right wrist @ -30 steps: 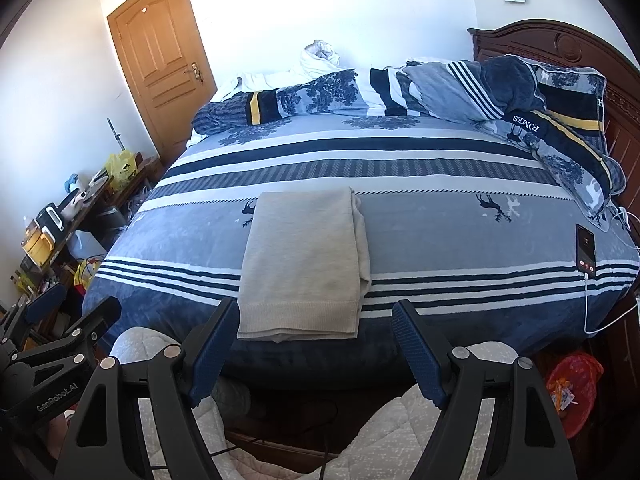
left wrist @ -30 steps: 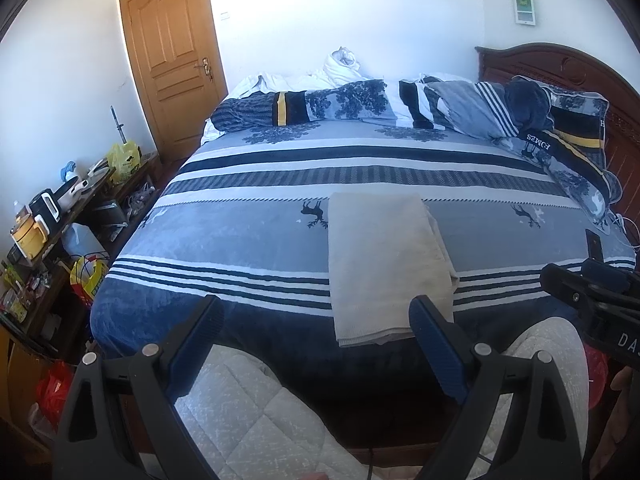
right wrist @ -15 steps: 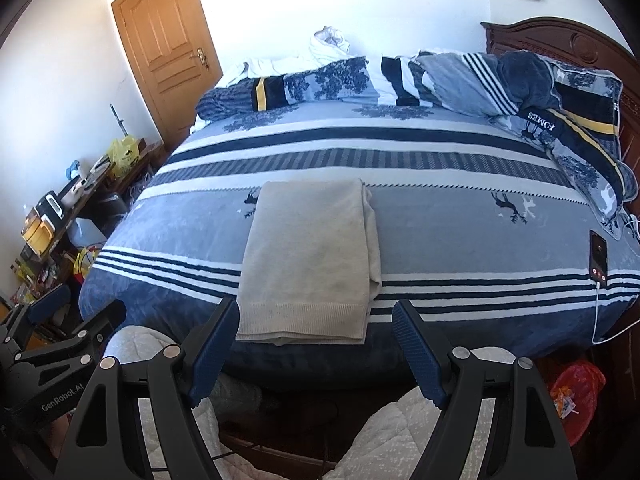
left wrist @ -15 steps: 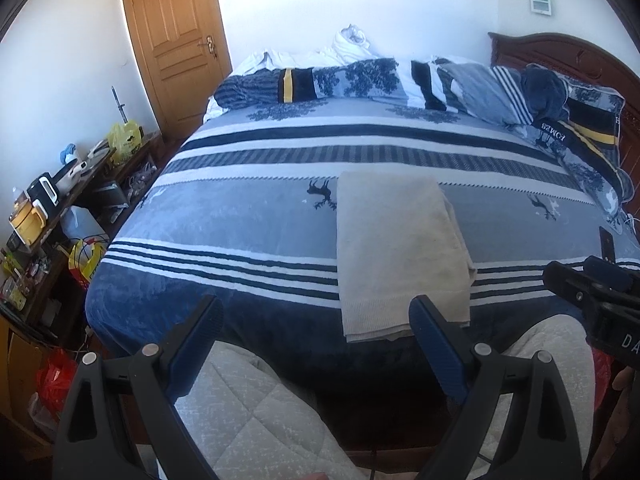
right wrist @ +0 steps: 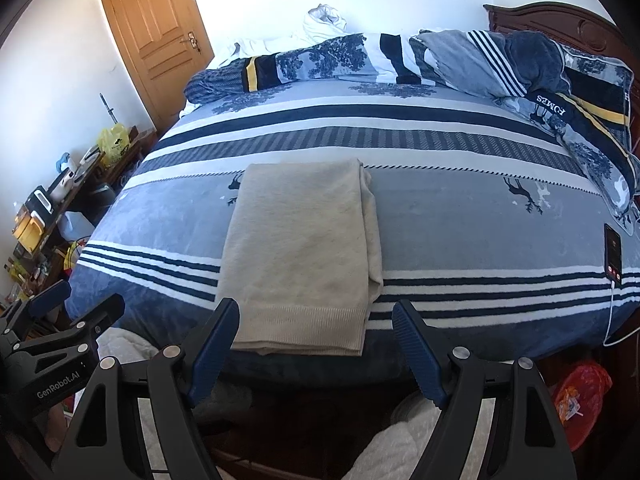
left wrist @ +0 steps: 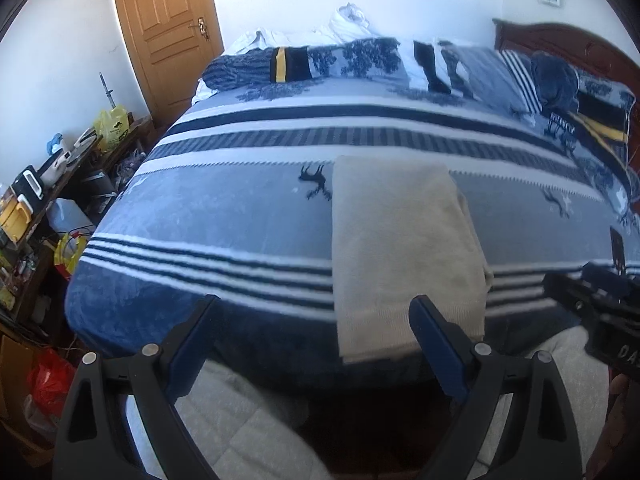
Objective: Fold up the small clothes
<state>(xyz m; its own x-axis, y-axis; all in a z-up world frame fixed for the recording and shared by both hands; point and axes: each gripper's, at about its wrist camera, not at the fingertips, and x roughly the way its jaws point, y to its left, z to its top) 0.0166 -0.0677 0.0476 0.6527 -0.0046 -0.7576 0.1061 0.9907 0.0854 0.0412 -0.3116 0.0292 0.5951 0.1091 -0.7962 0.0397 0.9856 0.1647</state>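
Sweater (right wrist: 300, 256) lies folded at the bed's (right wrist: 480, 232) near edge, long axis running away from you. Your right gripper (right wrist: 314, 346) sits squarely before its hem; left gripper (left wrist: 314, 344) offset left. Both spread apart, empty.

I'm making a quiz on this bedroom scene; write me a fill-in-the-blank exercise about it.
1. The beige garment lies folded on the ____.
2. Both the left gripper and the right gripper are ____.
3. The phone lies to the garment's ____.
4. The wooden door is ____.

Missing words: bed; open; right; shut
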